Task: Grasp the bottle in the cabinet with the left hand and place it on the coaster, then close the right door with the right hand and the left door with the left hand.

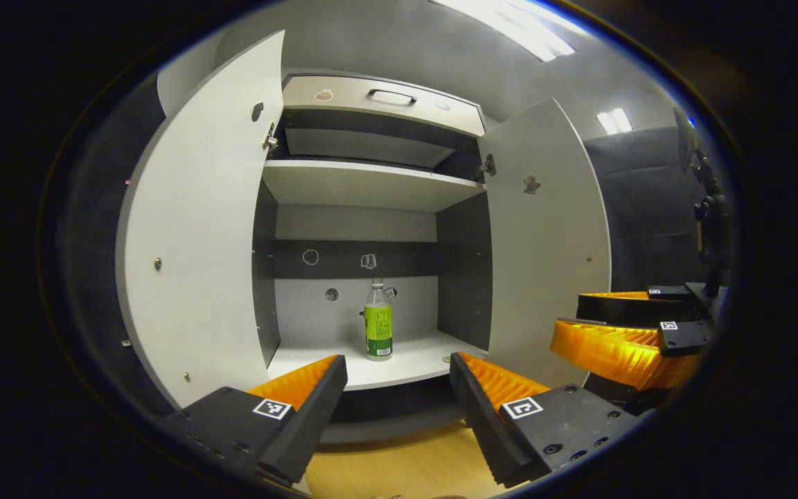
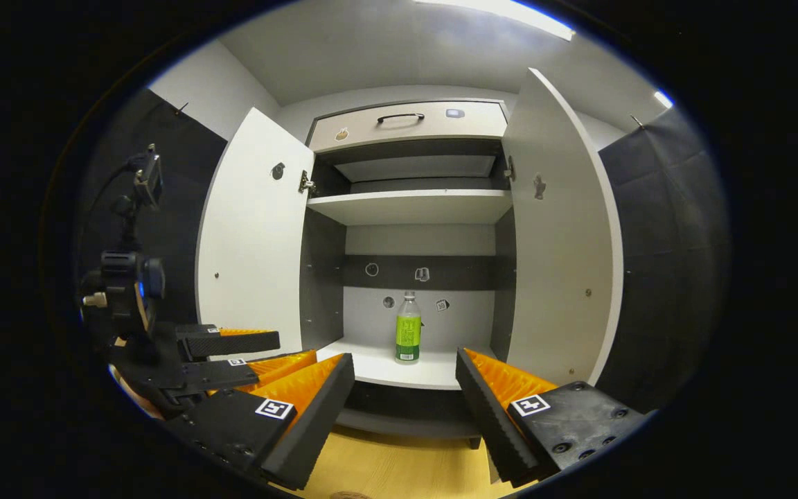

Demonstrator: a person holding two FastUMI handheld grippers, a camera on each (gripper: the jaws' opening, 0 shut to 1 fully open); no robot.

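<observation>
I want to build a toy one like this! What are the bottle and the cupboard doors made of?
The bottle looks like clear plastic: you can see through its top, and a shiny green label wraps its middle. The left door and right door look like flat boards with a smooth, matte, pale coating, probably laminated wood, though the pictures cannot settle that. Small metal hinges sit at their inner edges.

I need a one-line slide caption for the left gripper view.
Open left hand-held gripper faces the upright bottle on the cabinet's lower shelf, both doors open.
</observation>
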